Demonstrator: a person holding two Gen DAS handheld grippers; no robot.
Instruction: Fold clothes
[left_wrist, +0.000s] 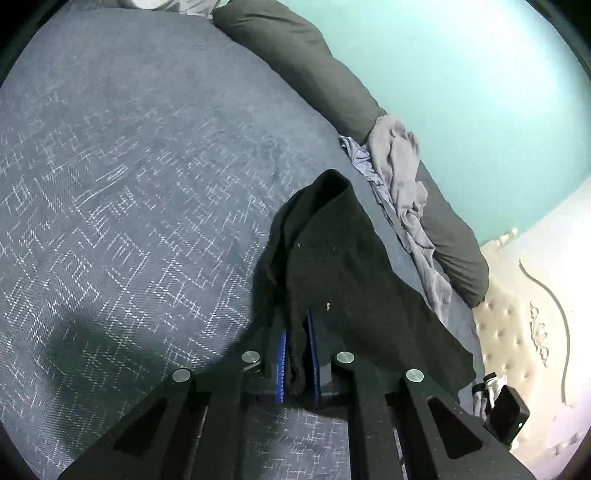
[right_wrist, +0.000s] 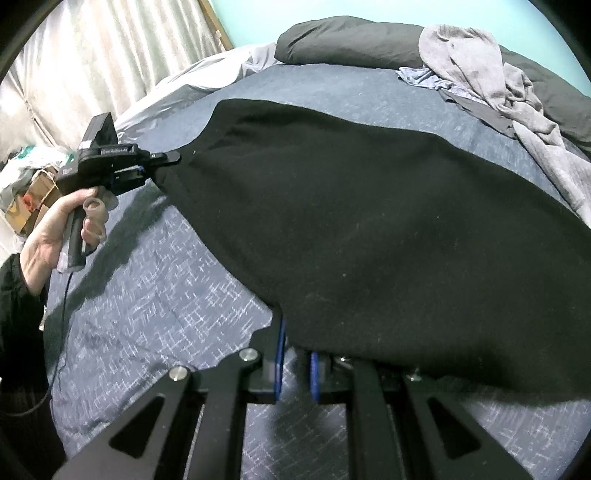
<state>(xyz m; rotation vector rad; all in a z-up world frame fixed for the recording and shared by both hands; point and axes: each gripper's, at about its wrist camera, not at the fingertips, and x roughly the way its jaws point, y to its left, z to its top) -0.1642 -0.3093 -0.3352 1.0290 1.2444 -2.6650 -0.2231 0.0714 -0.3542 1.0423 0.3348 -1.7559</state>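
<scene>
A black garment (right_wrist: 369, 229) is stretched between my two grippers above the blue patterned bed cover (right_wrist: 155, 295). In the left wrist view my left gripper (left_wrist: 298, 332) is shut on an edge of the black garment (left_wrist: 343, 258), which drapes away to the right. In the right wrist view my right gripper (right_wrist: 295, 332) is shut on the near edge of the cloth, which covers its right finger. My left gripper (right_wrist: 162, 162) shows at the far left of that view, held by a hand and pinching the garment's corner.
A grey garment (right_wrist: 491, 74) and a bluish one (right_wrist: 421, 79) lie bunched against dark pillows (right_wrist: 351, 40) at the head of the bed. A turquoise wall (left_wrist: 461, 74) is behind. Curtains (right_wrist: 110, 66) and boxes (right_wrist: 33, 199) stand at the left. A padded headboard (left_wrist: 517, 325) is at the right.
</scene>
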